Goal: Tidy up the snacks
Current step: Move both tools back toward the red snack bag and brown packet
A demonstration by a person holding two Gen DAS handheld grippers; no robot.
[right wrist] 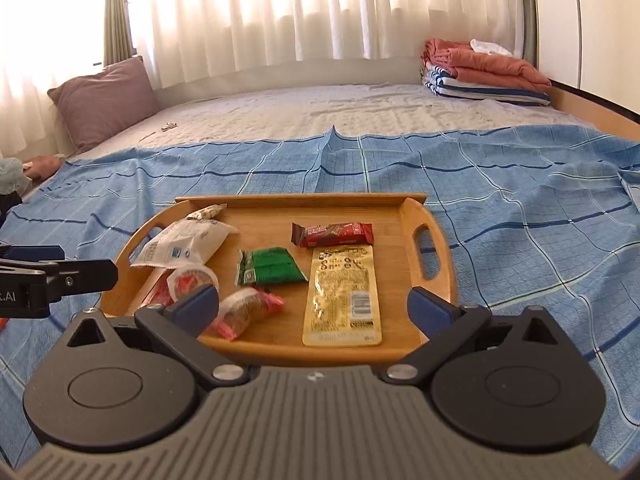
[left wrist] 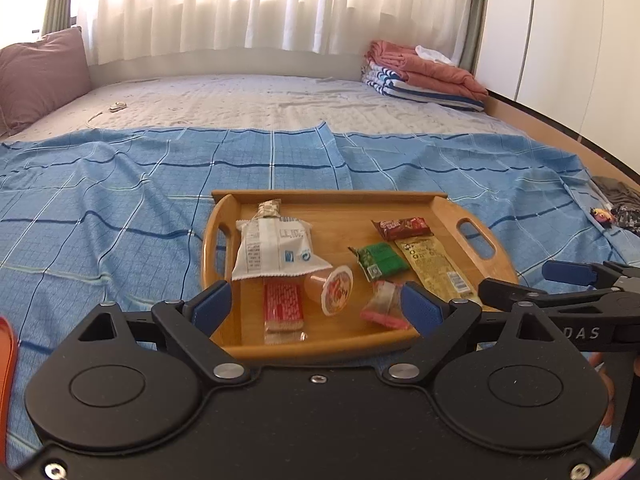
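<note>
The wooden tray (right wrist: 434, 280) is lying on a blue checked cover (right wrist: 520, 216) spread over the bed, its long axis running left to right across both views, with a handle slot at each end. A mauve pillow (right wrist: 106, 100) is resting at the far left of the bed and folded blankets (right wrist: 486, 74) are sitting at the far right; both are well apart from the tray.

On the tray, the yellow packet (right wrist: 343, 296) is lying with its long axis pointing away from the camera, the red bar (right wrist: 334, 234) is lying crosswise just beyond it, and the green packet (right wrist: 272, 266) is lying near the middle. The white packet (left wrist: 276, 252) is overlapping a jelly cup (left wrist: 338, 290), which is tipped on its side. A red-and-white wafer pack (left wrist: 282, 308) and a pink-edged wrapper (right wrist: 248, 310) are lying near the front rim.

The left tongs (left wrist: 316, 308) and the right tongs (right wrist: 316, 312) are both standing released above the front rim, grasping nothing. Their blue pads are partly blocking the nearest snacks. The small packet at the far left corner is possibly a biscuit; its print is illegible.
</note>
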